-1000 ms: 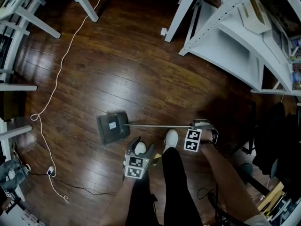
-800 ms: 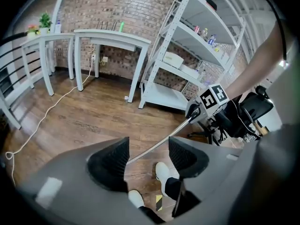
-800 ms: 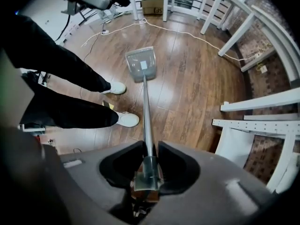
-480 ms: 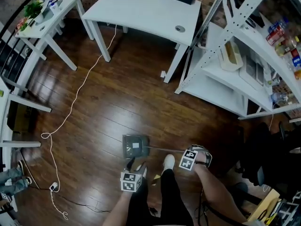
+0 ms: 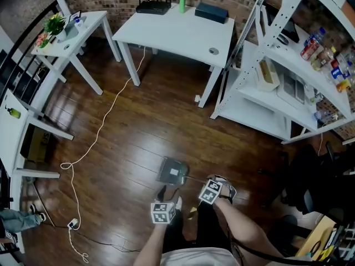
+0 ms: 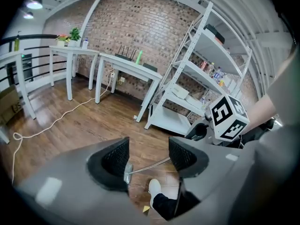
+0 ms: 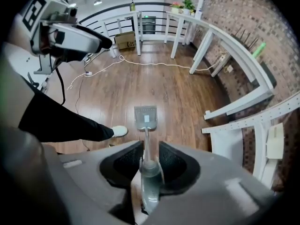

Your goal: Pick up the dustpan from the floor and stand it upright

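**Dustpan** [image 5: 173, 172] — long-handled, with a grey pan bearing a pale label. The pan is sitting low over the wooden floor [image 5: 127, 132], just ahead of the person's white shoe [image 7: 120, 131]. Its thin handle [image 7: 146, 142] is running from the pan up into the right tool. Whether the pan is touching the boards cannot be told.

**Right tool** [image 7: 146, 159] — pointing down at the floor. Its two jaws are clamping the grey grip end of the handle, with the pan hanging straight beyond them.

**Left tool** [image 6: 149, 156] — its jaws are standing apart and gripping nothing. The handle is showing through the gap farther off, touching neither pad. In the head view this tool is hovering just beside the right tool.

**Surroundings**
- A white surface [image 5: 177, 35] is standing against the brick wall, carrying a black router [image 5: 152, 5], a green bottle [image 5: 182, 0] and a dark box [image 5: 211, 11].
- A smaller white surface [image 5: 77, 40] is carrying a potted plant [image 5: 54, 24].
- White shelving [image 5: 288, 82] is standing at the right.
- A white cable [image 5: 105, 121] is trailing across the floor.
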`<state>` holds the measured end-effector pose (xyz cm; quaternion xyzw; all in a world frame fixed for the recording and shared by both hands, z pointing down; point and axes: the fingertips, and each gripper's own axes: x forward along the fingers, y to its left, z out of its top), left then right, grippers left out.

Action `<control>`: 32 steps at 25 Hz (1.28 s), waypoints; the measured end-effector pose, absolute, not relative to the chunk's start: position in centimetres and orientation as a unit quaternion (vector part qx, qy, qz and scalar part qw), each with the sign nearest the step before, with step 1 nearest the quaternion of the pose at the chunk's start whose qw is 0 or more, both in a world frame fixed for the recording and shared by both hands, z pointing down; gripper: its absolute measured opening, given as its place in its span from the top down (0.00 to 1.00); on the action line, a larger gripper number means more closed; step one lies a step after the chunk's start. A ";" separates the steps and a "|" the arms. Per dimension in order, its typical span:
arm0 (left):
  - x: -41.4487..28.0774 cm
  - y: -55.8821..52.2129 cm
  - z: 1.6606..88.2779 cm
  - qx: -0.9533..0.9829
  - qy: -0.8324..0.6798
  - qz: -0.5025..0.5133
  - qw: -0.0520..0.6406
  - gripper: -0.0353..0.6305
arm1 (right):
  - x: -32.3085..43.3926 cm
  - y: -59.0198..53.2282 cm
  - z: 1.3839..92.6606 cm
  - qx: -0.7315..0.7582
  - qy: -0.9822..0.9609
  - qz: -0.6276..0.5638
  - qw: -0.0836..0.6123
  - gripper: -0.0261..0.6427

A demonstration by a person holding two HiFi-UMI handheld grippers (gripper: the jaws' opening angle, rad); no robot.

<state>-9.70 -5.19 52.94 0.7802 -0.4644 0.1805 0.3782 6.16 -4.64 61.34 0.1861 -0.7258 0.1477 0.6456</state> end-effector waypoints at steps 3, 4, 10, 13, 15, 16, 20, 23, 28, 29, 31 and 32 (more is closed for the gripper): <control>-11.1 -3.9 52.8 0.780 -0.468 0.186 0.372 0.53 | 2.9 -5.8 60.1 0.209 -0.751 0.132 0.612 0.74; -11.5 -3.7 52.8 0.778 -0.471 0.189 0.370 0.53 | 2.0 -6.4 59.3 0.219 -0.766 0.130 0.590 0.69; -13.3 -3.3 51.5 0.776 -0.481 0.183 0.364 0.53 | -1.9 -7.9 51.3 0.278 -0.831 0.099 0.472 0.57; -13.7 -4.1 49.3 0.793 -0.481 0.161 0.336 0.52 | -2.1 -6.4 47.1 0.323 -0.842 0.105 0.419 0.57; -13.2 -4.8 47.3 0.810 -0.477 0.146 0.310 0.52 | -1.3 -5.3 44.3 0.364 -0.844 0.120 0.375 0.57; -12.8 -5.2 46.1 0.817 -0.474 0.141 0.298 0.52 | -0.8 -4.8 43.0 0.384 -0.845 0.130 0.348 0.57; -10.9 -4.8 41.0 0.842 -0.469 0.119 0.240 0.52 | 1.9 -1.6 39.2 0.450 -0.841 0.154 0.259 0.57; -9.6 -2.7 37.2 0.859 -0.461 0.106 0.199 0.52 | 3.1 1.8 35.8 0.483 -0.837 0.140 0.214 0.57; -5.1 3.5 30.3 0.876 -0.455 0.070 0.144 0.52 | 7.4 8.5 29.0 0.532 -0.830 0.092 0.138 0.52; -4.2 5.1 29.1 0.876 -0.459 0.065 0.135 0.53 | 8.4 10.2 27.6 0.542 -0.827 0.084 0.123 0.51; -2.4 8.7 27.0 0.872 -0.471 0.054 0.123 0.53 | 10.0 13.6 25.5 0.551 -0.825 0.073 0.104 0.50; -1.2 10.6 26.1 0.870 -0.475 0.045 0.121 0.53 | 10.7 15.2 24.9 0.552 -0.824 0.072 0.101 0.49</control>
